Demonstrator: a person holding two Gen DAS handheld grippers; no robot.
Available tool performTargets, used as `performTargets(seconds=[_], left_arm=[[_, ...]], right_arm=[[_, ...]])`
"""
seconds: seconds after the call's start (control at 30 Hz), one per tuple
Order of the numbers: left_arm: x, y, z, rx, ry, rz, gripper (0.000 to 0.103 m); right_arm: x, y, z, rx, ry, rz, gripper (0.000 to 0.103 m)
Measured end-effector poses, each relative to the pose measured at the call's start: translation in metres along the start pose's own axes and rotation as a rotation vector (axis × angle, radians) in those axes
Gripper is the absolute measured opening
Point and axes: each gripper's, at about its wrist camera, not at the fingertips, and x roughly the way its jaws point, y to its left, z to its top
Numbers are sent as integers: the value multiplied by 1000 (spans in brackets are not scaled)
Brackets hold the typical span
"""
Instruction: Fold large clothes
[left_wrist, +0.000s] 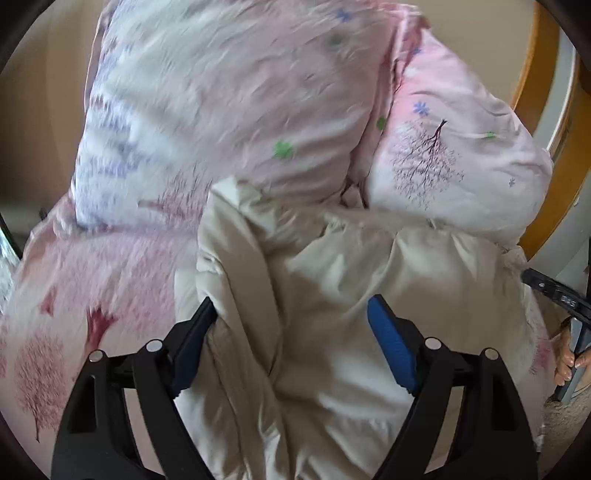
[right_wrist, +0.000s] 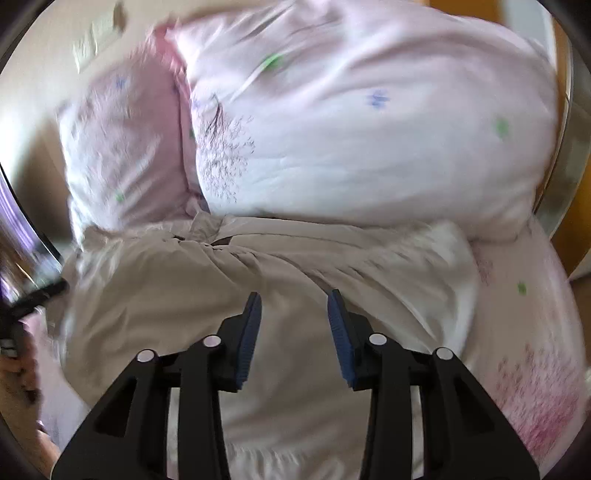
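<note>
Left wrist view: our left gripper (left_wrist: 291, 343) jaws spread around cream jacket (left_wrist: 332, 295), not pinching; right gripper (right_wrist: 294, 334) jaws half-spread above it, jacket lying crosswise mid-frame.

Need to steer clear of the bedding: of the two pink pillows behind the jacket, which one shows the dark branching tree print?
The right-hand pillow, beside the wooden bed frame. The left pillow shows only blurred stripes and flower specks.

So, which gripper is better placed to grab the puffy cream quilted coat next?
Probably the left gripper: its jaws stand wide, straddling a thick ridge of the puffy cream quilted coat. The right gripper stands narrower over flatter fabric.
</note>
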Motion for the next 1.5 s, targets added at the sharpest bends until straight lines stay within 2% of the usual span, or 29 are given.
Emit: performTargets(seconds=[0.03,0.1,0.17,0.2,0.23,0.27,0.37,0.5,0.6,0.7,0.73,0.87,0.93,1.07,1.13,1.17,1.2,1.27,1.3,1.4,1.5], left_arm=[[4,-3,4,-2,-5,23,82],[9,3,7,-20,0,59,82],[19,12,9,-28,22,100,82],[30,19,9,-36,58,135,82],[40,25,8,-50,88,159,83],[52,36,5,-82,128,163,85],[56,56,-5,-159,160,111,85],[23,69,-12,-137,116,102,85],[4,77,-17,-131,94,97,85],[13,78,-22,-118,132,138,86],[17,80,-25,-123,143,135,86],[20,85,-33,-175,153,92,85],[8,88,-36,-191,136,47,84],[-7,95,-41,-197,115,47,85],[3,96,-44,-206,147,50,85],[10,96,-46,-210,163,46,85],[13,94,-47,-213,171,39,84],[8,95,-51,-232,160,25,83],[-3,98,-54,-246,142,-11,83],[-29,110,-70,-314,98,-69,83],[-43,119,-96,-429,114,-166,83]], right_arm=[[8,3,4,-14,12,-62,39],[20,-6,4,34,48,-104,39],[45,-29,0,123,160,-115,39],[55,-35,-3,147,213,-117,40],[67,-42,-8,176,255,-94,40],[72,-46,-10,190,261,-78,40],[68,-41,-8,160,259,-95,40],[23,-39,-22,129,170,-63,40],[-4,-52,-39,151,121,-79,40],[9,-70,-54,162,180,-144,40],[21,-75,-60,172,215,-139,40],[36,-73,-59,144,230,-177,40],[24,-72,-56,151,211,-187,40],[-15,-79,-59,201,94,-152,40],[-7,-90,-65,223,140,-168,40],[9,-94,-69,218,201,-165,40],[20,-93,-67,227,210,-146,40],[8,-100,-61,293,182,-119,40],[-3,-103,-63,327,156,-81,42],[-39,-117,-81,488,77,53,72],[-52,-136,-114,691,70,147,72]])
